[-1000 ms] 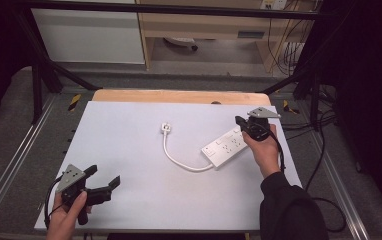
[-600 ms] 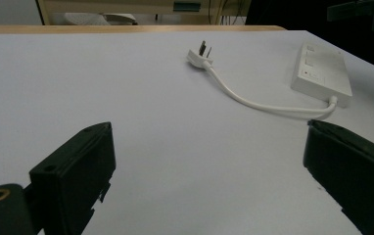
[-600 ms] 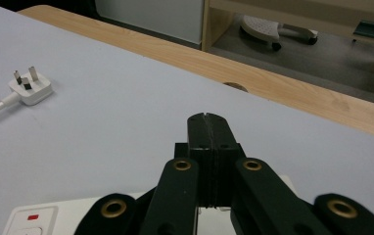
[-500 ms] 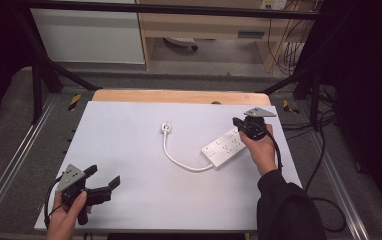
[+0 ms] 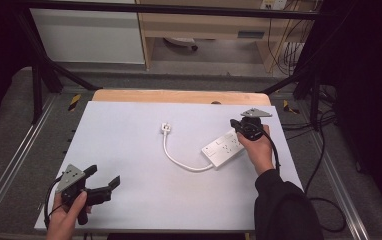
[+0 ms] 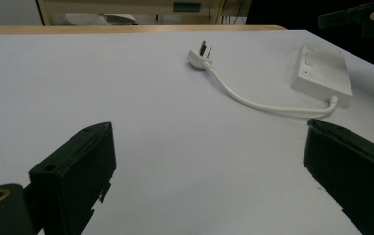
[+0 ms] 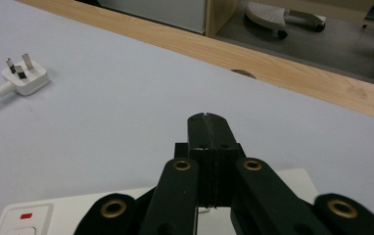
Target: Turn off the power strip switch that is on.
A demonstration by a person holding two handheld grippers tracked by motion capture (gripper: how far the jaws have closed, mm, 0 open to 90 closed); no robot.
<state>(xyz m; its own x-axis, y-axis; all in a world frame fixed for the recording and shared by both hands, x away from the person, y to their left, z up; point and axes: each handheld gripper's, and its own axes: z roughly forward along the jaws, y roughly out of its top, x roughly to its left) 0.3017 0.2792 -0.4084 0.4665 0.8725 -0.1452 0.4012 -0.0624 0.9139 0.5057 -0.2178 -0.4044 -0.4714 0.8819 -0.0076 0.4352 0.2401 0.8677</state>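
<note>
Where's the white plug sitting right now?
In the high view the white plug lies near the middle of the table, prongs up, left of the power strip that its cord loops to.

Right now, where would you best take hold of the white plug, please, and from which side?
Grip the plug across its white body from above, jaws on its two flat sides. It lies with its pins pointing up and its cable trailing towards the power strip, so avoid those ends.

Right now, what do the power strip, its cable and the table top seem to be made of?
Power strip: looks like hard white plastic, smooth, with moulded edges.
Cable: probably rubbery plastic sheath, since it lies in a soft curve to the plug.
Table top: matte pale sheet, material unclear, over a wood-grain board along the far edge.
</note>
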